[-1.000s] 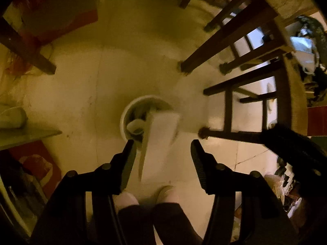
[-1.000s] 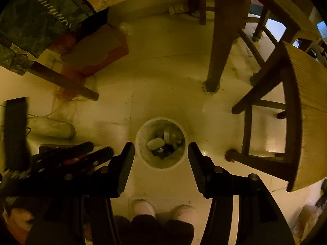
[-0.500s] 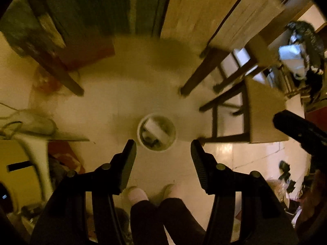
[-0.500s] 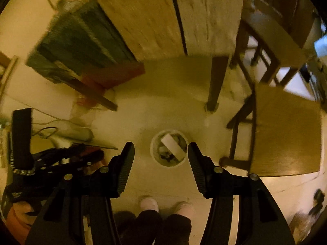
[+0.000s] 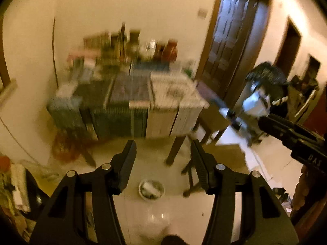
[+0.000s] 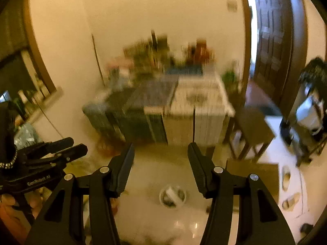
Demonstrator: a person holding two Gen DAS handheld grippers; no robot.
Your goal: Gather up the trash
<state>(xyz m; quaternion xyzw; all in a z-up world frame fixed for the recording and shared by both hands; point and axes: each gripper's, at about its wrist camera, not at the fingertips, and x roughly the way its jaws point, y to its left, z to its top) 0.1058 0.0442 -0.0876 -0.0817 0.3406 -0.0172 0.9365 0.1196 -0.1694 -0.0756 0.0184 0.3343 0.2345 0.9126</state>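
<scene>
A small round white trash bin [image 5: 151, 189] stands on the pale floor far below, with a white piece of trash lying on top of its contents. It also shows in the right wrist view [image 6: 172, 196]. My left gripper [image 5: 163, 143] is open and empty, held high above the floor. My right gripper [image 6: 161, 146] is open and empty, also high up. The right gripper shows at the right edge of the left wrist view [image 5: 290, 134]; the left gripper shows at the left of the right wrist view [image 6: 51, 149].
A table [image 5: 132, 98] under a striped cloth, crowded with blurred items, stands against the wall ahead. Wooden chairs [image 6: 253, 130] stand right of it. A dark wooden door [image 5: 231, 47] is at the right. Slippers [image 6: 288, 187] lie on the floor.
Both grippers rose and tilted up from looking straight down at the bin to facing the table and wall. The white trash that fell from the left gripper now lies in the bin.
</scene>
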